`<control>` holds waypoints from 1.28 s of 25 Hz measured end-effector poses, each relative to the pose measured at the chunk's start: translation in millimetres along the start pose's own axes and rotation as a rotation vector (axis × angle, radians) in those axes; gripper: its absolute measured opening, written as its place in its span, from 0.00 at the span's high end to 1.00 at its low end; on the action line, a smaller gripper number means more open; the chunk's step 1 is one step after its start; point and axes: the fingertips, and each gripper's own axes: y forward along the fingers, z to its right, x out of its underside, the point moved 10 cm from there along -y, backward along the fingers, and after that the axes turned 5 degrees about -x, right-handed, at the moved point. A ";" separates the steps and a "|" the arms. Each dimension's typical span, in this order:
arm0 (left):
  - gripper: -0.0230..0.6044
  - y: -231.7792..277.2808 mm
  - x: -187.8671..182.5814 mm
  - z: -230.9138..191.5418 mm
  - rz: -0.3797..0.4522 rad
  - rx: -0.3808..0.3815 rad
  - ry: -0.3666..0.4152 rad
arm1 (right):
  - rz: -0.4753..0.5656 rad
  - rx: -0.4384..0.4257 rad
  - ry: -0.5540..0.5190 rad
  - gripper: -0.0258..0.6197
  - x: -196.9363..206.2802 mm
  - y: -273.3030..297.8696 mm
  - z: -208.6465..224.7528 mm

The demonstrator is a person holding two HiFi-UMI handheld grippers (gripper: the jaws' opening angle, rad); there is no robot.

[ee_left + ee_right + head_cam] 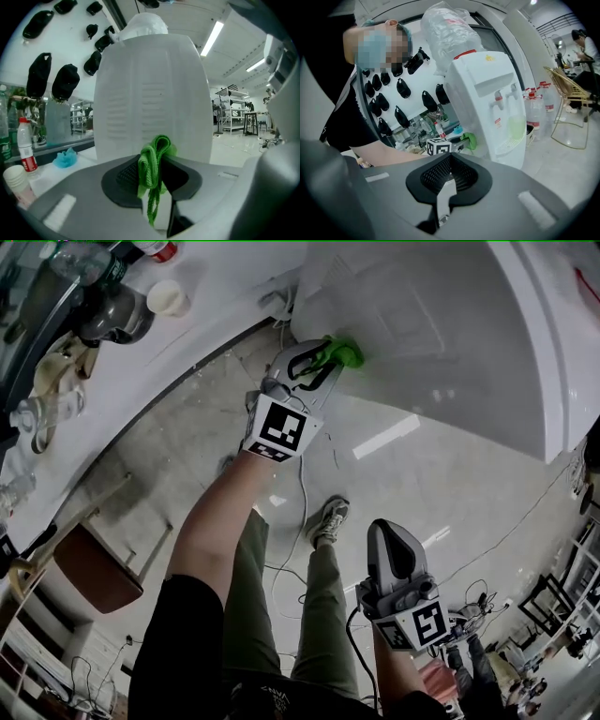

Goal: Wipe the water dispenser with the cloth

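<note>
Squeezing the green cloth (152, 164) tight between the jaws of the left gripper (328, 359). Pressing that cloth against the plain white side of the water dispenser (441, 334), down at its lower part. Letting a loose end of the cloth hang down between the jaws. Stretching the left arm far out over the shiny floor (412, 474) to reach the dispenser. Holding the right gripper (394, 538) back, close to the body and well apart from the dispenser. Pinching its jaws together on nothing at all. Pointing it at the front of the dispenser, with the two taps and the big clear bottle (447, 28) sitting on top. Standing just beside a long white worktop (202, 334). Showing, on that worktop, a paper cup (169, 298), a small bottle with a red label (26, 150) and a crumpled blue thing (64, 158), all left of the dispenser. Facing a white wall with black things (40, 75) hanging on it.
</note>
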 end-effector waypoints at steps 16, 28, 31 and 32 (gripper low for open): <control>0.80 28.0 8.0 -111.4 0.021 -0.110 -0.047 | 0.095 0.149 0.046 0.95 6.2 46.5 -31.9; 0.80 -9.5 -29.7 -134.8 0.003 -0.138 -0.024 | 0.136 0.118 0.036 0.95 -14.2 46.7 -56.2; 0.80 -34.1 -47.4 -127.5 0.008 -0.142 -0.014 | 0.123 0.085 0.016 0.95 -22.5 38.1 -57.9; 0.80 -42.9 -53.4 -123.2 0.009 -0.146 -0.013 | 0.119 0.073 0.009 0.95 -25.5 34.1 -58.3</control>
